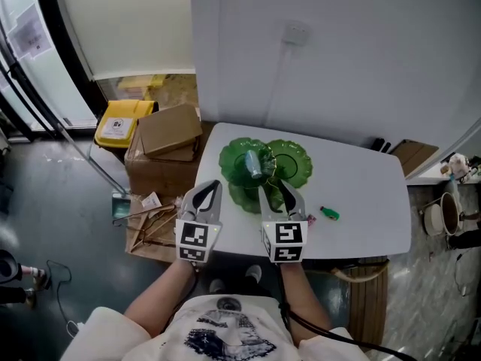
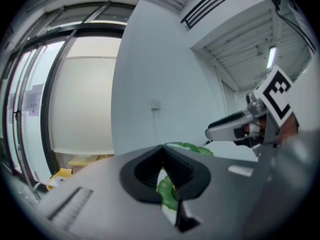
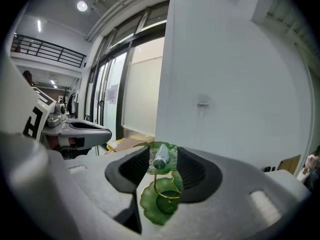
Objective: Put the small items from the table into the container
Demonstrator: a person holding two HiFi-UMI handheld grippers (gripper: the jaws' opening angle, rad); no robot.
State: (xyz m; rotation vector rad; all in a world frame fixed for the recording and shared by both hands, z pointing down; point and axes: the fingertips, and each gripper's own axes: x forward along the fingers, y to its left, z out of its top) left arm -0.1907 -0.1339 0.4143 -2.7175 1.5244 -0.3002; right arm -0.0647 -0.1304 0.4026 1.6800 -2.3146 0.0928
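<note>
White table (image 1: 361, 175): sits against the wall, cardboard box (image 1: 169, 130) on the floor to its left. Green leaf-shaped dish (image 1: 291, 164): stands on the table's near-left part. L gripper (image 1: 210, 189): jaws together, nothing btwn them, at the table's near-left edge beside the dish. R gripper (image 1: 279, 194): jaws apart, empty, over the dish's near rim. Small tube (image 1: 254, 164): lies in the dish. Small green item (image 1: 329, 213): on the table, right of the R gripper, apart from the dish.

Cardboard boxes (image 1: 169, 134), perhaps yellow bin (image 1: 120, 122)
</note>
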